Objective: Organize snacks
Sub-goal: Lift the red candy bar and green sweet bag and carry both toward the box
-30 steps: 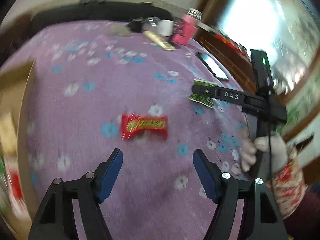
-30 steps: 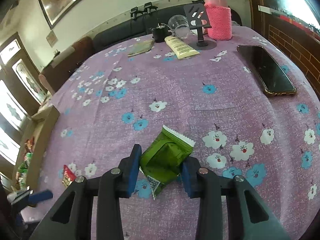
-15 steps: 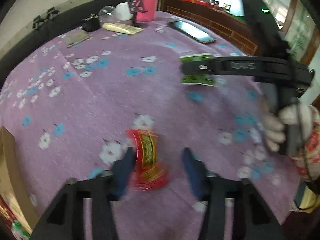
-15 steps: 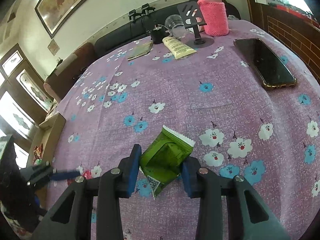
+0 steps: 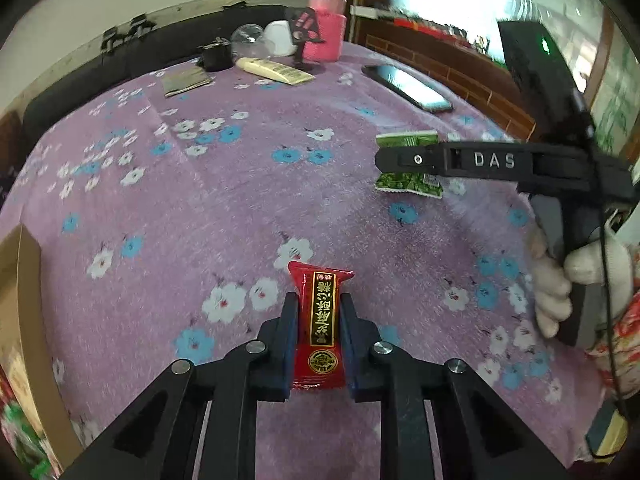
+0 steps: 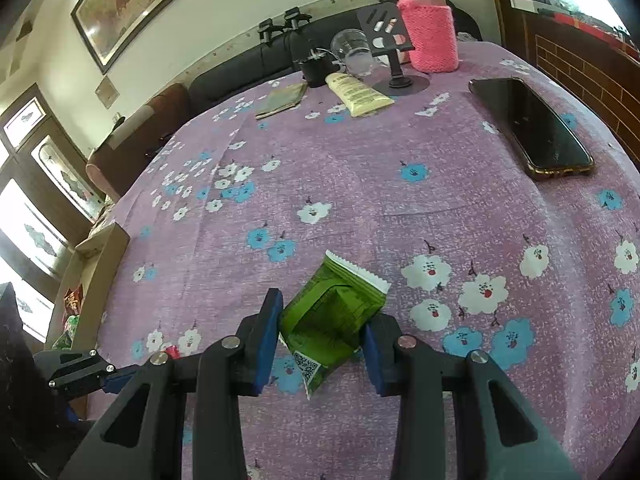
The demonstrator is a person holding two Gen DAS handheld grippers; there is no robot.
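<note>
Red snack packet (image 5: pixel 320 324): lower centre of the left wrist view, on the purple floral tablecloth (image 5: pixel 200 208); left gripper (image 5: pixel 319 312) clenched on its long sides. Light, crinkly, slippery foil; likely best held mid-body, not by the crimped ends. Gold Chinese characters on a black band, round gold seal below

Green snack packet (image 6: pixel 332 316): lower centre of the right wrist view, pinched by the right gripper (image 6: pixel 322 324). Soft film, QR code at its lower corner; "DAS" on the gripper arm
</note>
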